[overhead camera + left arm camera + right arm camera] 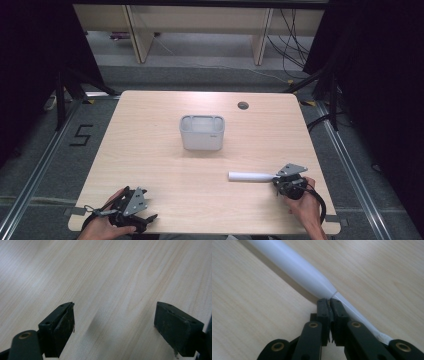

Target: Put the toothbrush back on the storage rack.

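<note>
The wooden table (150, 150) is carrying everything here, with a small round cable hole (243, 105) near its far edge. A pale grey plastic container (201, 141) is standing upright near the table's middle. It is showing a small dark mark on its front wall that is too small to read.

Well apart from it, towards the person's right, a white toothbrush (247, 176) is lying flat on the wood. Judging by its thick handle tapering to a thin neck (297, 265), it is probably an electric one. It is looking light, stiff and smooth, so hard pads are likely to be slipping on the glossy handle. The narrow neck is offering the easiest pinch, though the thick handle nearer the balance point is likely the steadier place to take it. No brand is showing on it.

The right gripper (276, 179) is sitting at that neck with its jaws pressed together (329, 301). The thin shaft is running just beside them, and nothing is showing between the pads. The left gripper (148, 218) is resting at the near left corner, its jaws standing wide apart over bare wood (113, 307).

The one readable marking is a black "5" (81, 135) taped on the floor left of the table.
</note>
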